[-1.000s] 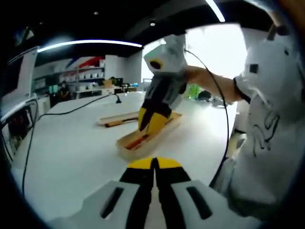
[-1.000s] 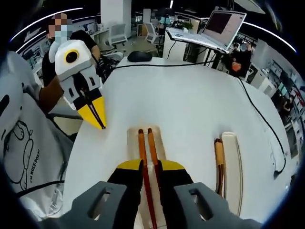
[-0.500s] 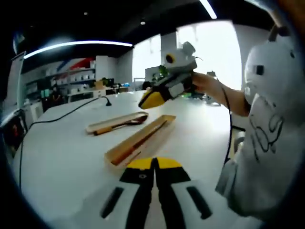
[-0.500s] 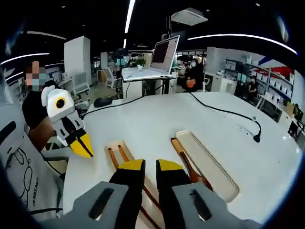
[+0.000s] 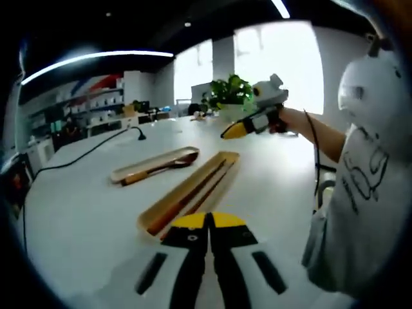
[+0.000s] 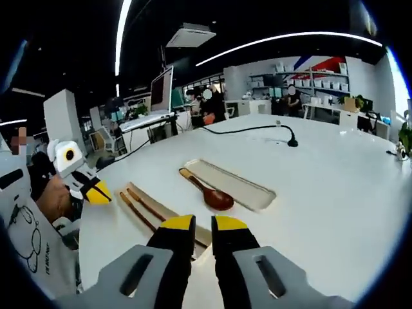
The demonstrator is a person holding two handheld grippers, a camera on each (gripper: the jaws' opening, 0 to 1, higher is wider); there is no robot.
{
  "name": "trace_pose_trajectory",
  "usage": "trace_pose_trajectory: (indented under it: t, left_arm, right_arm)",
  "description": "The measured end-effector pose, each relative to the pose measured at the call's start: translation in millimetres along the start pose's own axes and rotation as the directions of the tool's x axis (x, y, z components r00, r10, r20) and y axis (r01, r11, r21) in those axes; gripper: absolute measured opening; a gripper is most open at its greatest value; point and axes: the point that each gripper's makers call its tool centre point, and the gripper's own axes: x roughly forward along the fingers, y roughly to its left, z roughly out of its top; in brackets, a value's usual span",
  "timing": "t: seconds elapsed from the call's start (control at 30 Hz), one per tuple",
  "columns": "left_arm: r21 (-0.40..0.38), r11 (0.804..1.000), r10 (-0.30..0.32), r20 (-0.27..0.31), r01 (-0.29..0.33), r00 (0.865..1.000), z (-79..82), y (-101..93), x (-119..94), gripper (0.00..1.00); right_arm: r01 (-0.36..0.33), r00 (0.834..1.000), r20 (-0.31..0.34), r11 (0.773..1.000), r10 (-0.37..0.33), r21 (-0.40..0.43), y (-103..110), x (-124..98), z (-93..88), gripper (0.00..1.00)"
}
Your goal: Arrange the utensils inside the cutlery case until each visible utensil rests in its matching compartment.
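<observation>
Table (image 6: 335, 193) carries the cutlery case (image 5: 187, 193) with both chopsticks (image 6: 145, 209) seated in it; its lid (image 6: 235, 183) lies beside. We judge the brown wooden spoon (image 6: 209, 193), resting against that lid, the next pickup. Left gripper (image 5: 207, 222) is closed and empty; right gripper (image 6: 204, 225) stands slightly parted, empty.

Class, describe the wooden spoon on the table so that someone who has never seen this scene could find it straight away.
Start at the big white table. Near its middle lie two long, pale trays: the cutlery case holding two chopsticks, and a shallow lid. The spoon lies beside the lid, along its edge; its dark, rounded bowl sets it apart from the thin, straight chopsticks.
</observation>
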Motion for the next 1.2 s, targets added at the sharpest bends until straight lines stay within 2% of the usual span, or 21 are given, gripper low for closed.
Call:
trace_pose_trajectory:
  t: [0.17,0.27,0.4,0.87,1.2]
  left_arm:
    - [0.021,1.000,0.014,-0.041,-0.013,0.999,-4.9,7.3,-2,0.00]
    - [0.018,1.000,0.010,-0.056,-0.009,0.998,-6.7,8.3,-3,0.00]
    - [0.037,0.999,0.001,-0.094,0.003,0.996,-12.4,6.2,-3,0.00]
    - [0.026,1.000,0.007,-0.125,-0.004,0.992,-15.7,10.8,-2,0.01]
    - [0.031,0.999,0.012,-0.147,-0.007,0.989,-18.0,17.6,2,0.01]
  right_arm:
    - [-0.031,0.999,0.035,0.993,0.028,0.110,0,-6,-9.4,0.09]
    - [-0.029,0.999,0.037,0.991,0.024,0.127,-2,-9,-14.4,0.09]
    - [-0.049,0.999,0.020,0.992,0.047,0.116,4,-11,-21.3,0.12]
    - [-0.110,0.994,-0.010,0.989,0.112,0.098,14,-10,-36.8,0.14]
    - [-0.119,0.992,-0.027,0.990,0.121,0.071,15,-9,-43.0,0.14]
